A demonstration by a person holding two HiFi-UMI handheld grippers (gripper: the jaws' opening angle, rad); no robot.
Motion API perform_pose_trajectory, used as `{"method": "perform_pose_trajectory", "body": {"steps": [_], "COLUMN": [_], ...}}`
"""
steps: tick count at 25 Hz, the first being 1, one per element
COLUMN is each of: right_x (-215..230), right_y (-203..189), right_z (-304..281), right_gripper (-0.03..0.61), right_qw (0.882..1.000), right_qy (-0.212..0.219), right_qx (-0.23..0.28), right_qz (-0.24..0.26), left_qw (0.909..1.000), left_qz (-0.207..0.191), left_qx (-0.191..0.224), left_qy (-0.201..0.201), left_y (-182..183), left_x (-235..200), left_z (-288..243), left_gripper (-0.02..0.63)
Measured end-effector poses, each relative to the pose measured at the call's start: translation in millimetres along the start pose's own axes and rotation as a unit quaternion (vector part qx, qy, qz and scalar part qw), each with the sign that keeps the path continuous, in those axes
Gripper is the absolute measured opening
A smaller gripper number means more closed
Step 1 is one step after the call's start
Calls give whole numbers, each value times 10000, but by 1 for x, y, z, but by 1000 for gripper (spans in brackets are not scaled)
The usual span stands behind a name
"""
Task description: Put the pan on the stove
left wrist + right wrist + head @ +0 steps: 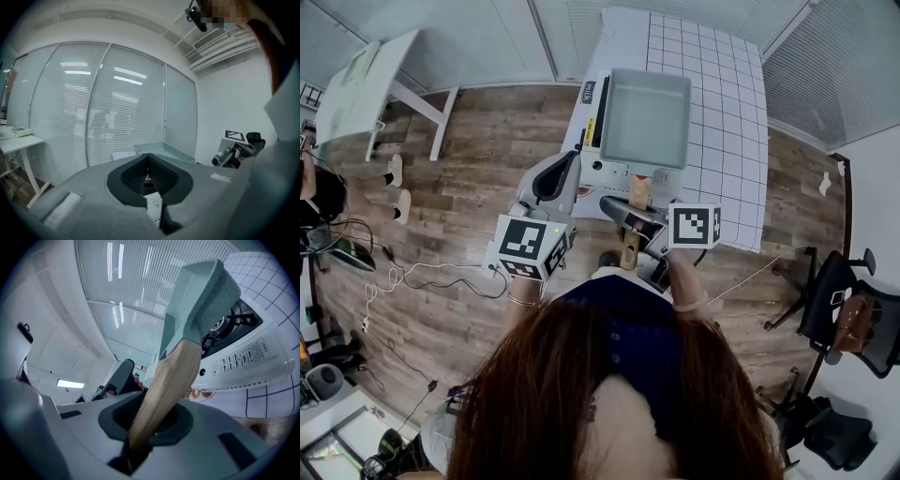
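My right gripper (147, 420): clamped on wooden handle (173, 376) | pan (644, 117): over stove (243, 357) | my left gripper (149, 176): jaws together, empty

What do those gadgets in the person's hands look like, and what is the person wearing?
Both the left gripper and the right gripper are smooth light grey plastic shells, with dark ribbed pads lining the two jaws. Each carries a white cube with black square markers. The person wears a dark blue top and a thin wrist band.
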State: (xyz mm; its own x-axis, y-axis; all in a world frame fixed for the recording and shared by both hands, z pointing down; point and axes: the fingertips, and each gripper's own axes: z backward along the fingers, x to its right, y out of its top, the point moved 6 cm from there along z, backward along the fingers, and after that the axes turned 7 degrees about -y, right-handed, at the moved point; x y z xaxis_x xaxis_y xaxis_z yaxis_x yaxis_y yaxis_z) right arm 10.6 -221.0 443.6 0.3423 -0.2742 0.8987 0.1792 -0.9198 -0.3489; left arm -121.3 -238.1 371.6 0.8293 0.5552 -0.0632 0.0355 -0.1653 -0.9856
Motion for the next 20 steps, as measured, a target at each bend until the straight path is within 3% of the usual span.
{"method": "perform_pose_trajectory", "body": {"steps": [20], "right_x": [30], "right_y": [15], "right_z": [-11], "right_gripper": [69], "right_qw": [9999], "right_qy": [-20], "right_qx": [-122], "right_qz": [-103], "left_qw": [9999], "left_qz": [24], "left_qx": [-121], "left_qy": [12], "left_y": [-3], "left_x": [-8], "left_z": [-12], "left_gripper": [11]}}
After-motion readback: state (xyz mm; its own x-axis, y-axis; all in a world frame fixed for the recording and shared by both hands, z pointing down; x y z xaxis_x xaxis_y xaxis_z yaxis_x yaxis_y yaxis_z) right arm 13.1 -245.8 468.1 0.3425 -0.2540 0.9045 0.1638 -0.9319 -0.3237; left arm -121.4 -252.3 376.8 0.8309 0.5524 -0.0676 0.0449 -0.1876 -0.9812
